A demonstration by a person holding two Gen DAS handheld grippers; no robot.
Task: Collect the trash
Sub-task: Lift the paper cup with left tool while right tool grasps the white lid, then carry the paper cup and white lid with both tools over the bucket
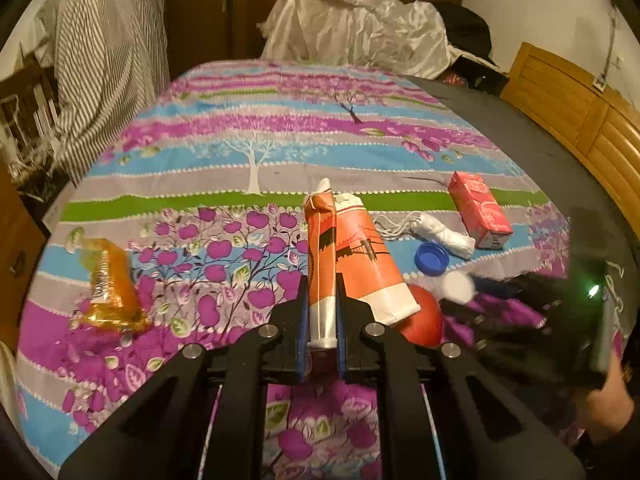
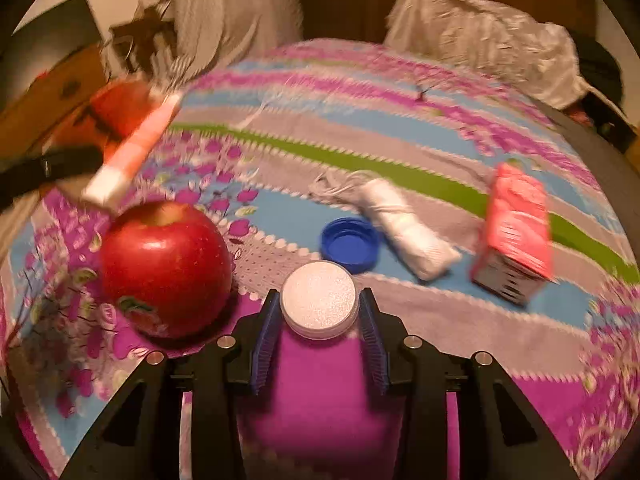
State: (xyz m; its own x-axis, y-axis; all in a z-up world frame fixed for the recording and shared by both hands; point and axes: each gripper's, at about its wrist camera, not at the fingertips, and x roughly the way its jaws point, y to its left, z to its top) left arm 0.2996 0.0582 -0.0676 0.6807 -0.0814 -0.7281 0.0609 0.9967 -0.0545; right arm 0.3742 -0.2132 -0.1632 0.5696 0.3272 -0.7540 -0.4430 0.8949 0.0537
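Note:
My left gripper (image 1: 322, 280) is shut on the folded edge of an orange and white paper bag (image 1: 360, 264), held above the flowered bedspread (image 1: 240, 140). In the right wrist view the same bag (image 2: 132, 148) shows blurred at upper left. My right gripper (image 2: 318, 320) has its blue pads against the sides of a small white cap (image 2: 318, 300) on the bed. A red apple (image 2: 166, 268) lies just left of it. Beyond it lie a blue cap (image 2: 350, 240), a rolled white cloth with string (image 2: 404, 224) and a red carton (image 2: 516, 232). A crumpled orange wrapper (image 1: 112, 284) lies far left.
A white plastic bag (image 1: 360, 28) sits at the far end of the bed. A wooden bed frame (image 1: 580, 112) runs along the right side, and striped cloth (image 1: 104, 60) hangs at the left. A hand (image 1: 608, 408) shows at the lower right.

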